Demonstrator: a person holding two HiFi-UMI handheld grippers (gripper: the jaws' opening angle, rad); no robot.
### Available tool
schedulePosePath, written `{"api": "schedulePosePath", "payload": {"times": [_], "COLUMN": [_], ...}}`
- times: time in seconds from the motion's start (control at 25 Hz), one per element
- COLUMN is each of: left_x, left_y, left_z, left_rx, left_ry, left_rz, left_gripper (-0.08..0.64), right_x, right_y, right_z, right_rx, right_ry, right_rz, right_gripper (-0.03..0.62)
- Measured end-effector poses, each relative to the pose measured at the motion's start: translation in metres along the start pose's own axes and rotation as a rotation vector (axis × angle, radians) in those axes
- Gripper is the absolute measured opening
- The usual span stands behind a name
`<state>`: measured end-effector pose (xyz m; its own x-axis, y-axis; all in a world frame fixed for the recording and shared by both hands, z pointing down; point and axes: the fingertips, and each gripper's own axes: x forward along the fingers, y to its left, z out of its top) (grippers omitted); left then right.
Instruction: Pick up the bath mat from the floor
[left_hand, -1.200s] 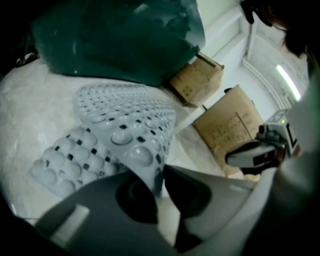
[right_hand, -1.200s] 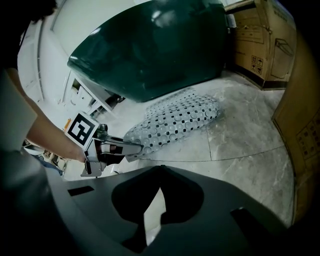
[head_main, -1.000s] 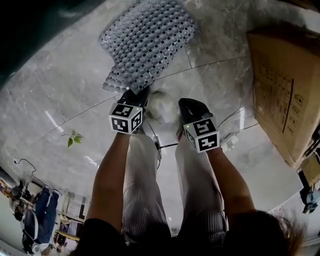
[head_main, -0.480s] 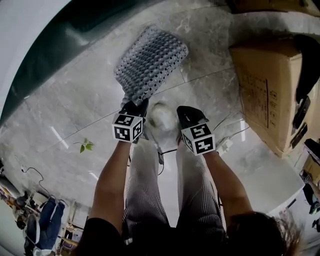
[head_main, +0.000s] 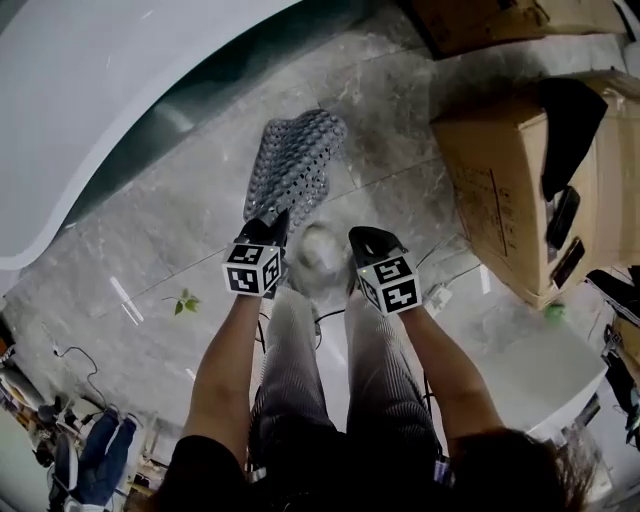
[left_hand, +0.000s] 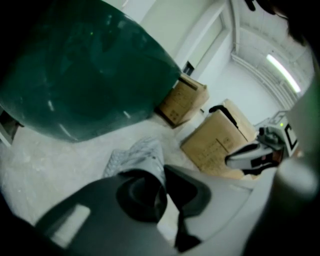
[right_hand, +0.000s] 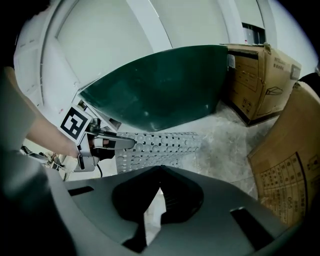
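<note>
Head view: a grey marble tile floor (head_main: 150, 250) fills the scene, with a white curved body (head_main: 110, 90) at upper left and a dark green panel (head_main: 205, 115) under its edge. A small green leaf (head_main: 185, 300) and a thin cable (head_main: 75, 365) lie on the tiles at left.

The left hand-held gripper (head_main: 272, 225) has its jaws clamped on the near edge of the mat (head_main: 295, 165). The left gripper view shows the grey sheet pinched between them. The mat is grey and full of round holes. Its near end is raised in that grip, and its long axis runs away from the person, toward the green panel. Whether its far end touches the floor cannot be told.

The right hand-held gripper (head_main: 368, 238) is just beside the left, with its jaws together and nothing between them. Each gripper's cube bears black-and-white square markers.

At right stand cardboard boxes (head_main: 500, 200), one with a black thing (head_main: 570, 120) draped over it. Their print is too small to read.
</note>
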<state>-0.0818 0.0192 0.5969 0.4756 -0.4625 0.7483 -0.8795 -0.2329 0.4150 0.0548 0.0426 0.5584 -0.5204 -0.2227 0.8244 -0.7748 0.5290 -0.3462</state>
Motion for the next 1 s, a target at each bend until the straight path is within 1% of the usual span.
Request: {"api": "schedulePosePath", "payload": {"times": [0.12,0.24,0.4,0.68,0.84,1.0], "left_x": [-0.018,-0.041,-0.078,-0.138,-0.168,-0.198], "left_y": [-0.007,-0.015,-0.034,-0.062,-0.077,-0.096], "left_z": [0.012,0.015,0.02,0.029,0.041,0.054], "left_rx": [0.005,-0.011,-0.03,-0.024,-0.01,0.008], "left_ry": [0.001,0.003,-0.015,-0.046,-0.067,-0.096], "left_rz": [0.005,0.012,0.013,0.007,0.008,-0.007], "left_gripper": [0.029,0.029,0.029,0.029,0.029,0.029], "right_x": [-0.015,-0.034,-0.064,-0.108,-0.13,-0.154], "right_y": [-0.002,-0.002,0.0,0.013,0.028,0.045], "right_z": [0.012,0.021,0.03,0.038,0.049,0.059], "right_rx": [0.006,0.033,0.056,0.035,0.02,0.003], "right_ry": [-0.01,-0.021,-0.039,-0.054,-0.073,-0.09], "right_rz": [-0.006,-0.017,-0.029,-0.05,-0.048,-0.042], "right_gripper": [-0.009,-0.009,-0.009,-0.009,-0.009,-0.009]}}
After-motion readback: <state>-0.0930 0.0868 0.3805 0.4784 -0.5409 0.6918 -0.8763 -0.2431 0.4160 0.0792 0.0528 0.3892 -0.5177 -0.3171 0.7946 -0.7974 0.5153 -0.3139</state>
